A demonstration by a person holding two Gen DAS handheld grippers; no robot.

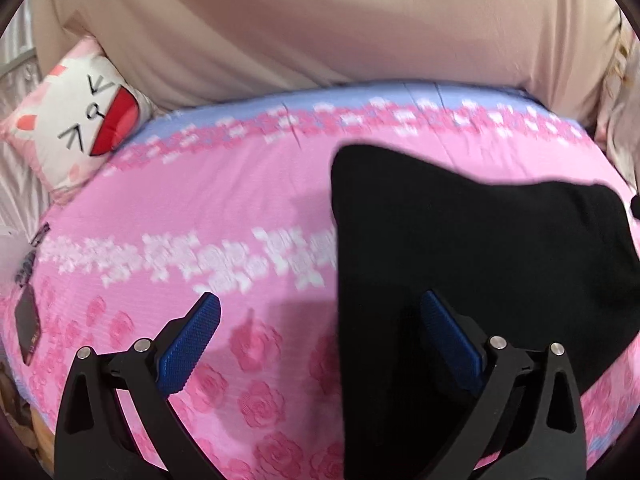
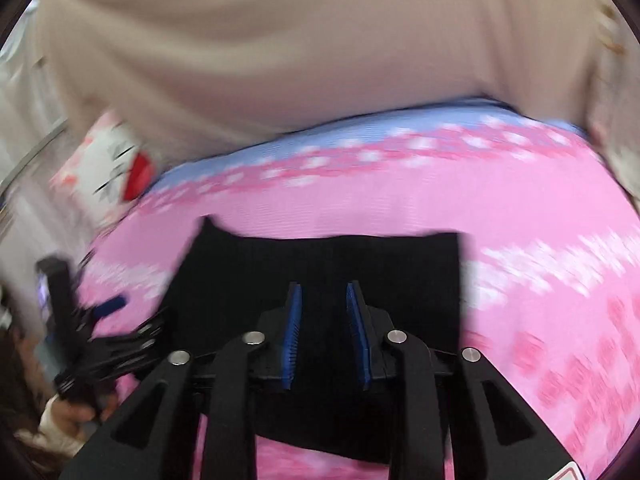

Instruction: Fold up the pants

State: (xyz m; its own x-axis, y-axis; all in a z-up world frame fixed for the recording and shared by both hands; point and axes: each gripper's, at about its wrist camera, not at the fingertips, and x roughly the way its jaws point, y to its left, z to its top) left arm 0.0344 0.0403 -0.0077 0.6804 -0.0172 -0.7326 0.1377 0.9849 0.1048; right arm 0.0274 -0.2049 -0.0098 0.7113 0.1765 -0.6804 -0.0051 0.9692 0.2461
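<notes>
Pink floral bedspread [image 1: 248,200] (blue border), cat-face cushion [image 1: 76,116], beige headboard [image 1: 320,20].

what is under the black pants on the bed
The black pants lie on a pink floral bedspread, which shows all around them. Whatever lies directly beneath the fabric is covered.

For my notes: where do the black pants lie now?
The black pants lie on the pink bedspread, under the right gripper; in the left wrist view they are right of centre.
</notes>
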